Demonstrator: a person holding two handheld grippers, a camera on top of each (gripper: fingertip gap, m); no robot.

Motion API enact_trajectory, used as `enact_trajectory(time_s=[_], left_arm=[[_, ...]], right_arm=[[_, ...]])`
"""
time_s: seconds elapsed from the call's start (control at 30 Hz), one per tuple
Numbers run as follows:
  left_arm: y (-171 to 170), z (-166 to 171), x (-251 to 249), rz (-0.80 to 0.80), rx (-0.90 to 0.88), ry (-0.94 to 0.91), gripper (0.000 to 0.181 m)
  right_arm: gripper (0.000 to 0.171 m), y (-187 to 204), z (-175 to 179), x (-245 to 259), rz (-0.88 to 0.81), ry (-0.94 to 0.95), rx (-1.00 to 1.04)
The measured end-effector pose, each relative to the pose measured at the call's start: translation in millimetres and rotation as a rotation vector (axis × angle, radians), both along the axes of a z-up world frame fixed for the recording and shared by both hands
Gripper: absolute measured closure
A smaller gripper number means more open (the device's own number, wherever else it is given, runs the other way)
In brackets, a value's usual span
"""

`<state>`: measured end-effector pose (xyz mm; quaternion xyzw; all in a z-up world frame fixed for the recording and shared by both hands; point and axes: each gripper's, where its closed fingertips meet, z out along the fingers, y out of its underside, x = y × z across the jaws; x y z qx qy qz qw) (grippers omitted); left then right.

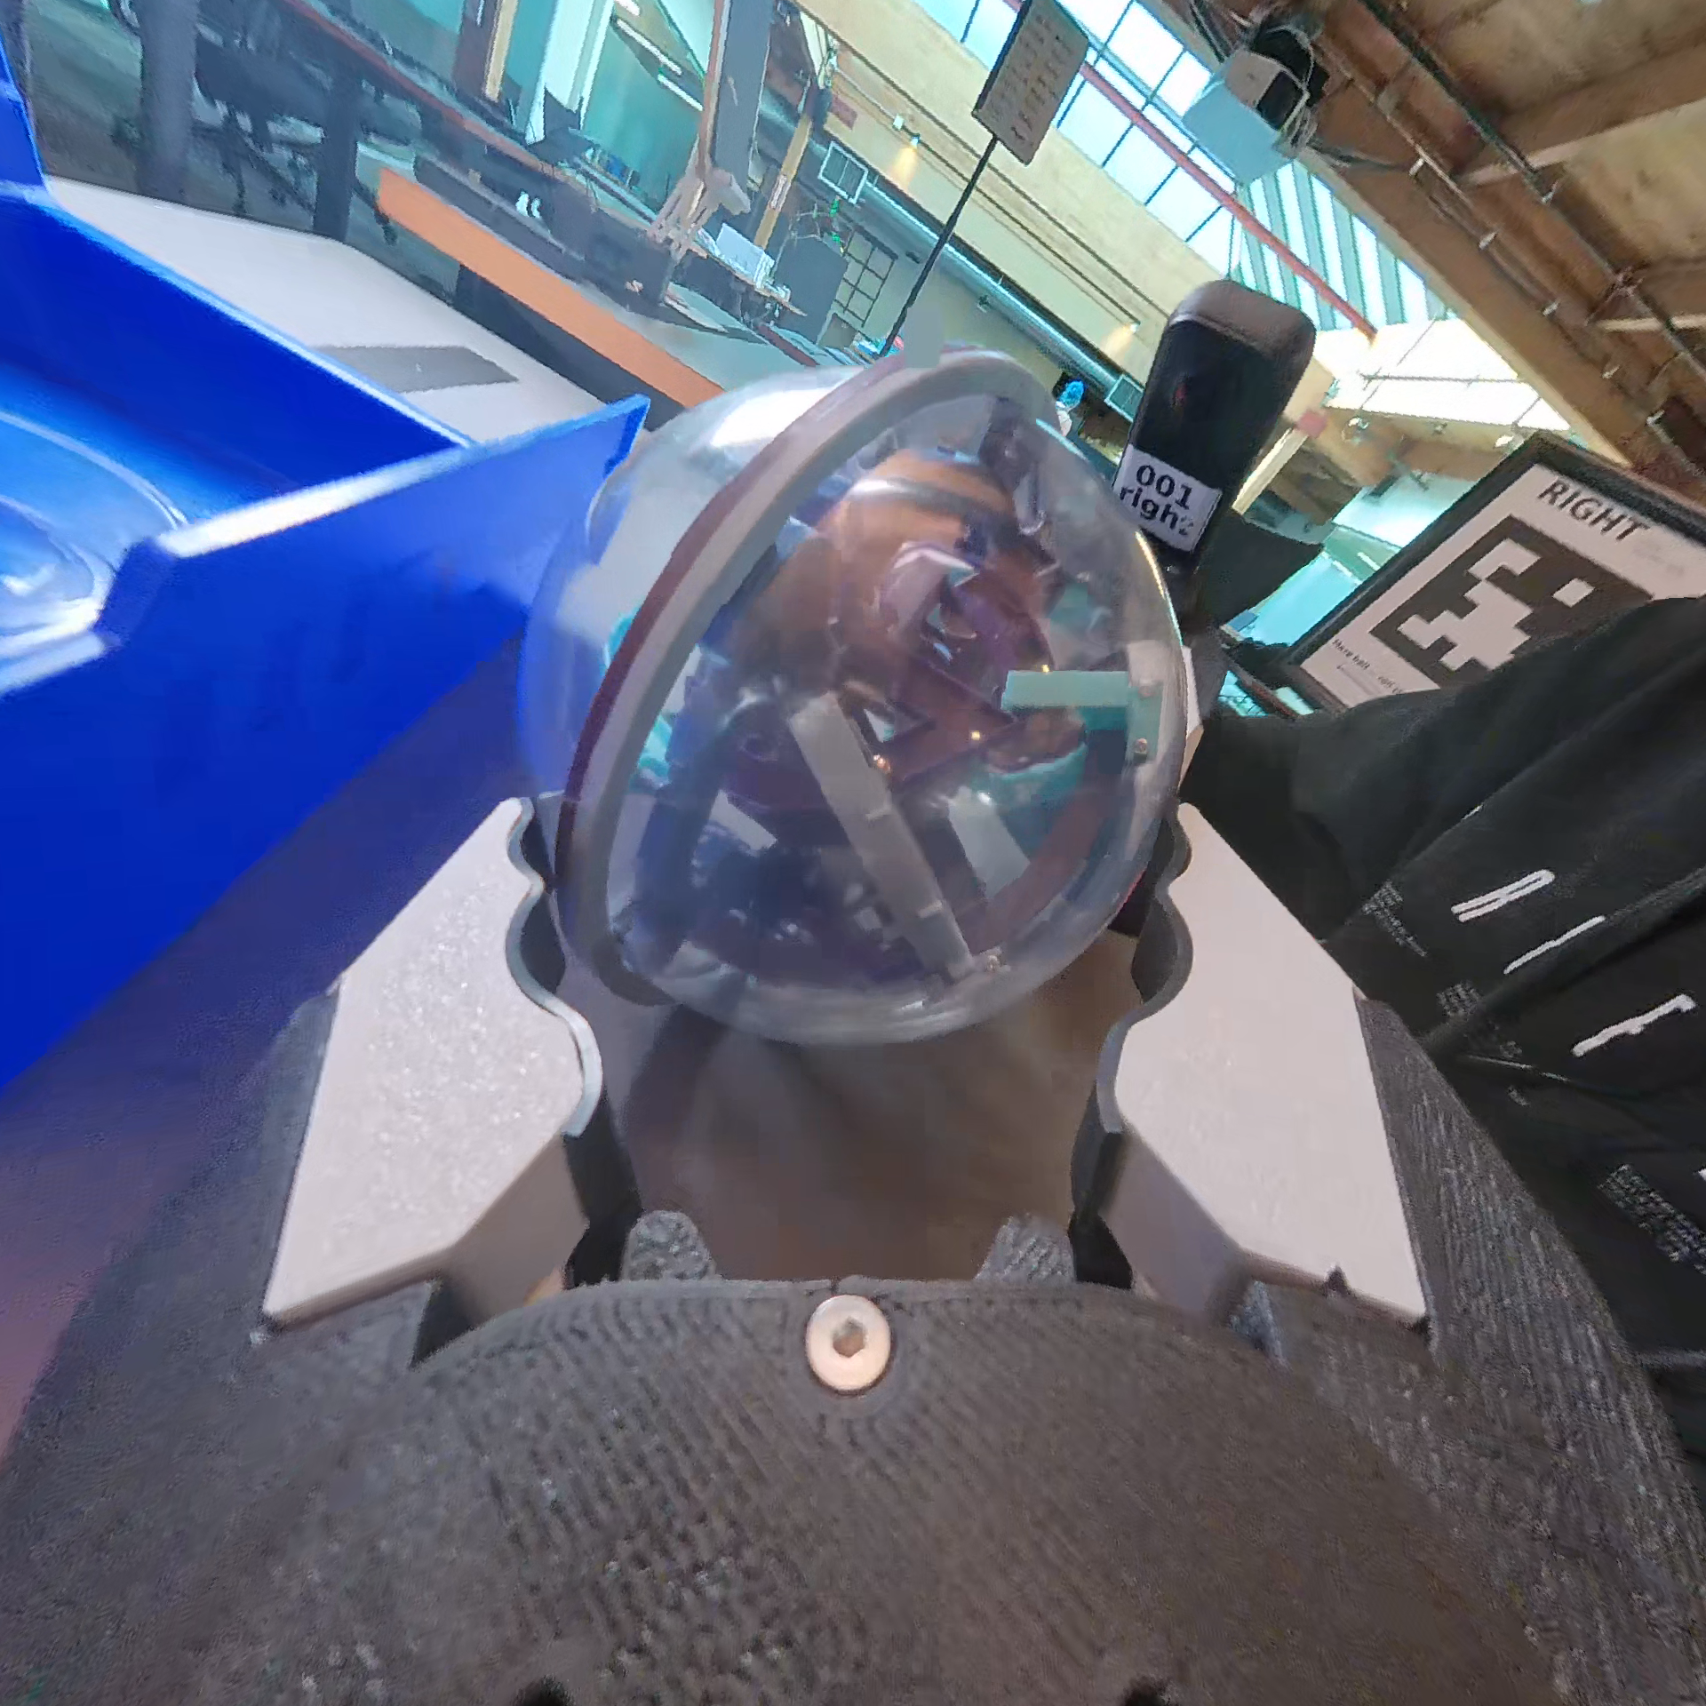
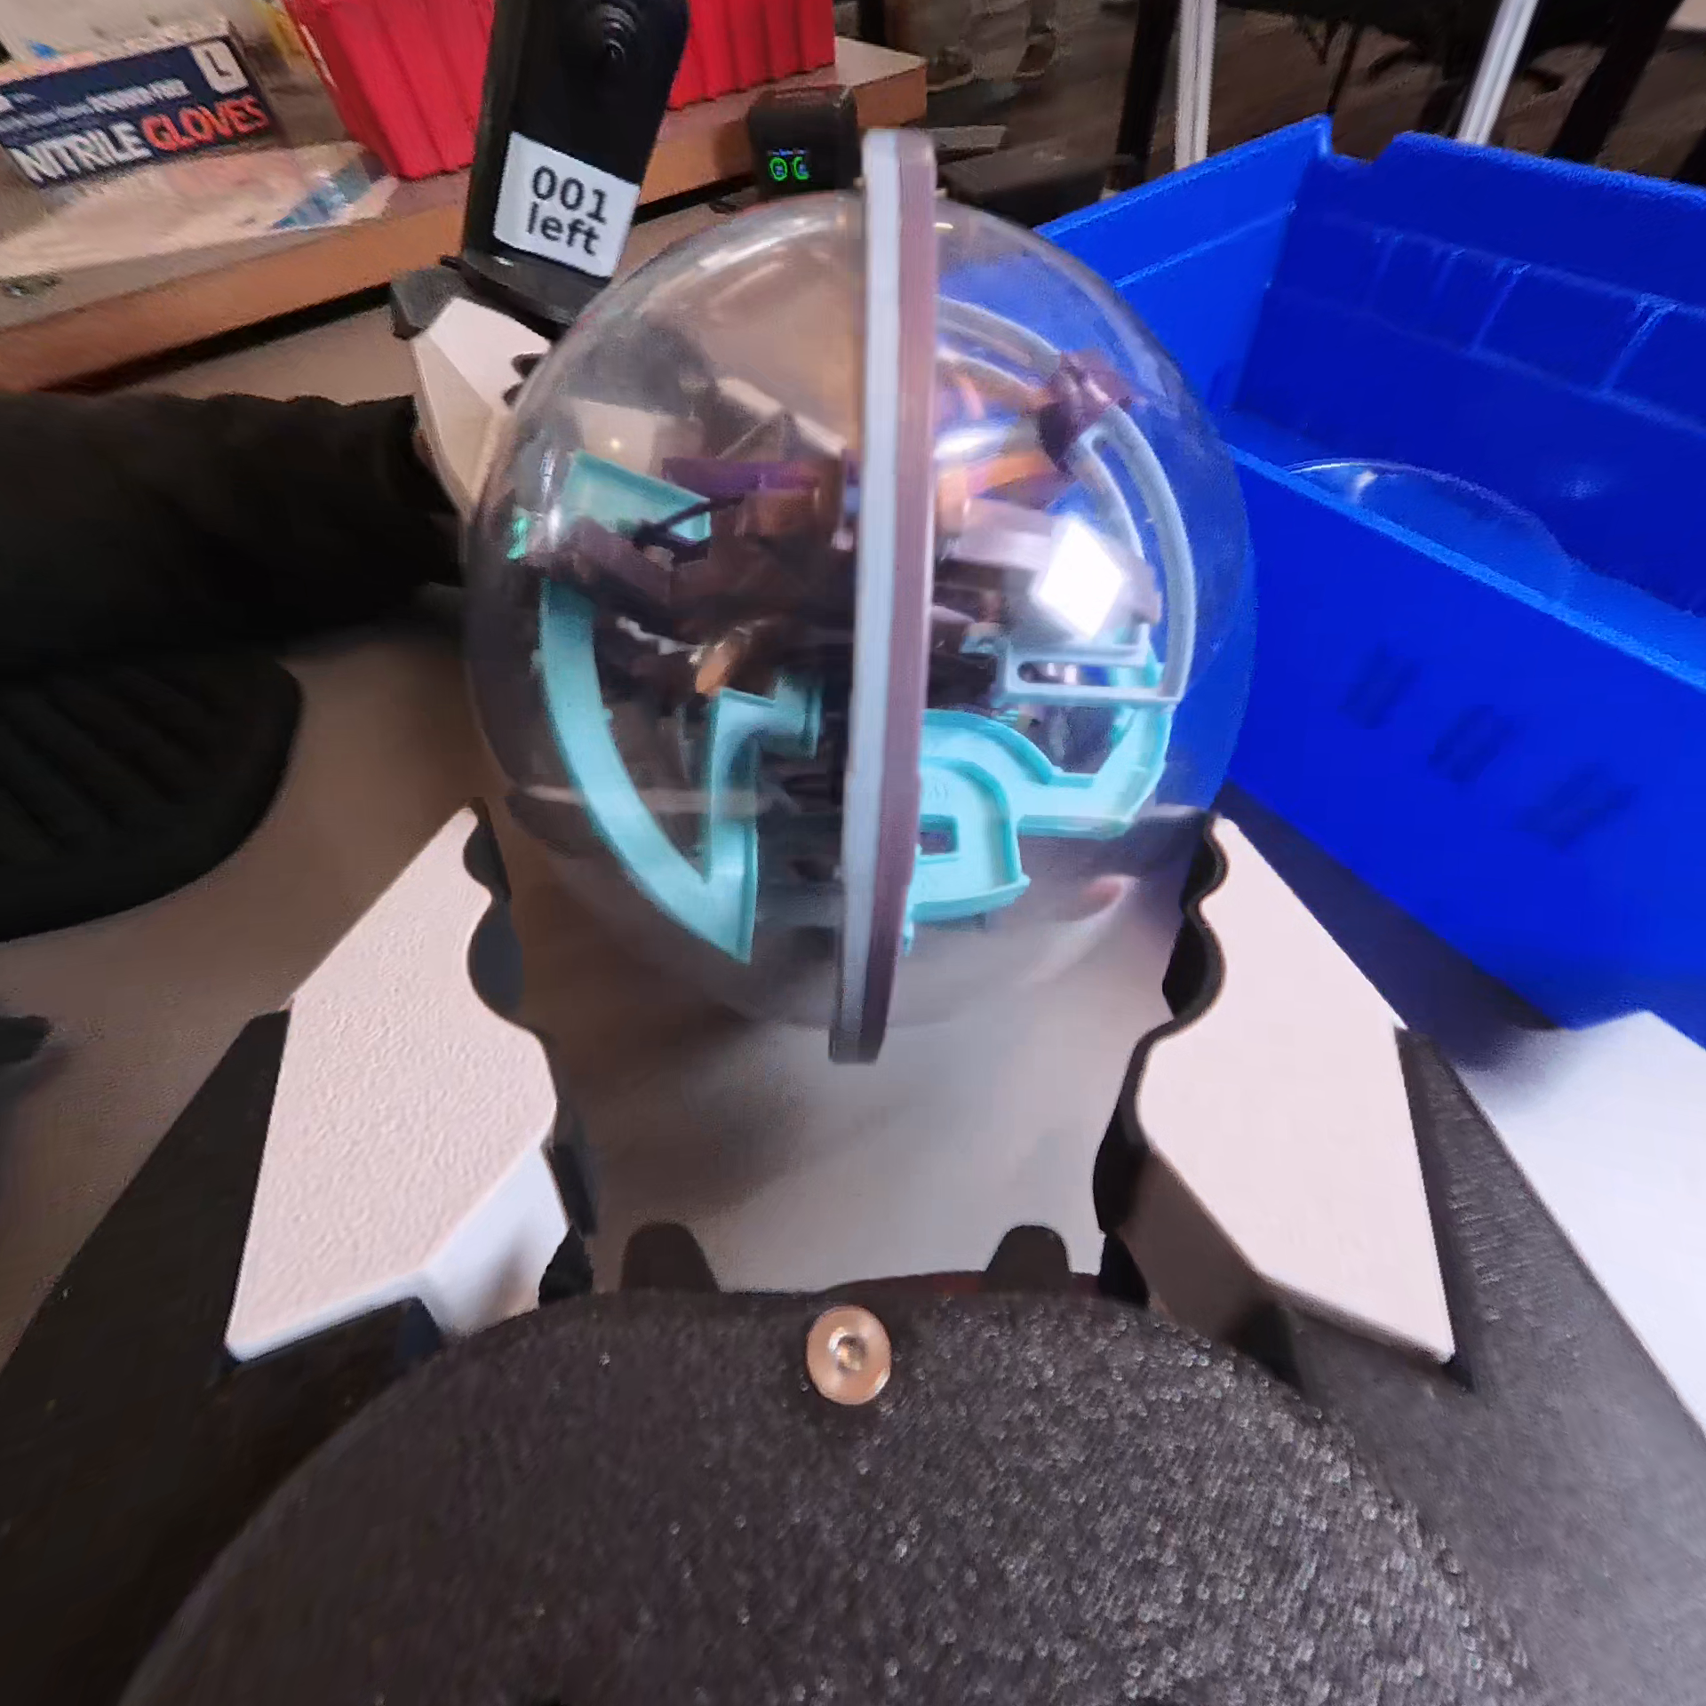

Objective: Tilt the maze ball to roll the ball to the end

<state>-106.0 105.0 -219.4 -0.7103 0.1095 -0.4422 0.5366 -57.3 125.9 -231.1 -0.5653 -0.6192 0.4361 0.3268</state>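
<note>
Clear plastic maze ball [image 1: 854,711], grasped from opposite sides by left gripper [image 1: 845,863] and right gripper [image 2: 854,886], lifted beside blue bin [image 2: 1477,443].

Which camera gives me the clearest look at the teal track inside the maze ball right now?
The right wrist view. There the teal track curves across the lower half of the maze ball, either side of the grey seam ring. The left wrist view shows only a short teal piece among purple and grey parts.

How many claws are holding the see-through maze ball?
2. The left claw grips the maze ball from one side; the right claw grips it from the opposite side.
</note>
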Motion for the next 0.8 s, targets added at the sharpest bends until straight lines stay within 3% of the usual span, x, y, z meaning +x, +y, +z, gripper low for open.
enact_trajectory(time_s=[0.13,0.27,0.5,0.67,0.8], left_arm=[[-3,-8,1,-0.007,-0.049,0.01,0.057],[-19,-24,-1,-0.105,-0.044,0.21,0.06],[-10,3,-27,0.038,0.225,0.424,0.048],[-2,-3,-27,0.077,0.221,0.414,0.047],[-2,-4,-28,0.125,0.202,0.4,0.048]], right_arm=[[0.029,4,1,-7,0.025,0.017,0.009],[0.032,4,2,-8,0.112,-0.022,-0.109],[0.045,12,12,-21,0.169,-0.023,-0.195],[0.04,9,14,-32,0.147,0.005,-0.191],[0.039,17,16,-25,0.035,0.02,-0.084]])
